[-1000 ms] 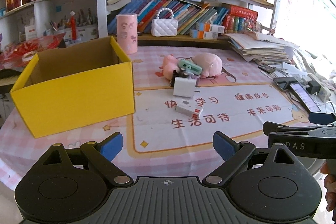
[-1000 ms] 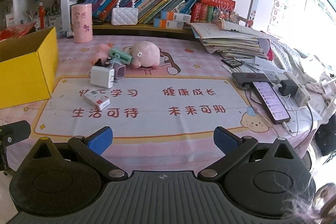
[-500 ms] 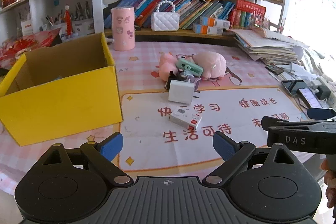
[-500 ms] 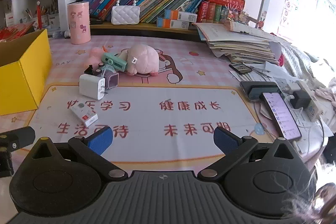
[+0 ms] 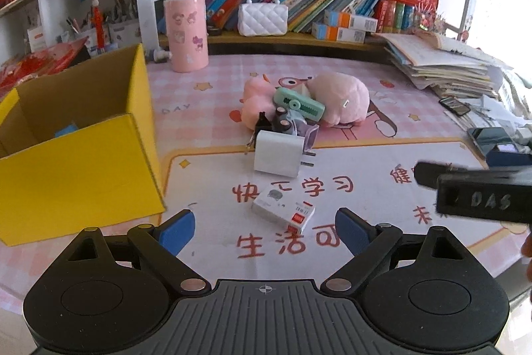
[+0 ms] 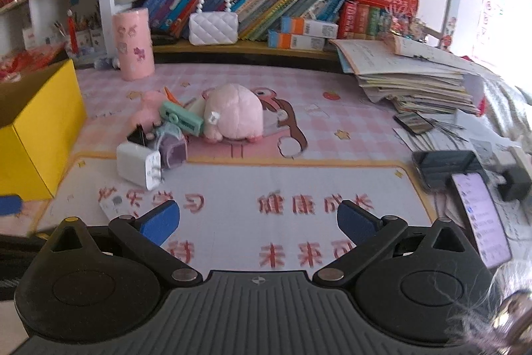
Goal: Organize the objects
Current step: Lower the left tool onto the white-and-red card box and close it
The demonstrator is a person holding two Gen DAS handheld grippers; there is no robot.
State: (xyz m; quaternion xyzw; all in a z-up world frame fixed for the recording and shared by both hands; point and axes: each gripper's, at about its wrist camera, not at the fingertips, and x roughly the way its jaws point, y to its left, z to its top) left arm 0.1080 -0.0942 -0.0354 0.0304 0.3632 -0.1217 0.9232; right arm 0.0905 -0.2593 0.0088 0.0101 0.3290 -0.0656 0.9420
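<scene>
Your grippers: left gripper (image 5: 264, 230) and right gripper (image 6: 256, 220) both spread wide, holding nothing.
Small box (image 5: 283, 209): one, light, stiff; lies on the mat just ahead of your left fingers; pinch its long sides.
Charger (image 5: 278, 153): one, hard, smooth.
Plush toy (image 5: 339, 97): one, soft.
Yellow box (image 5: 79, 155): one, open, left.

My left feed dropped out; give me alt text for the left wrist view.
Open left gripper hovers over a small white box on the pink mat; beyond lie a white charger and pink plush, with a yellow box at left.
</scene>
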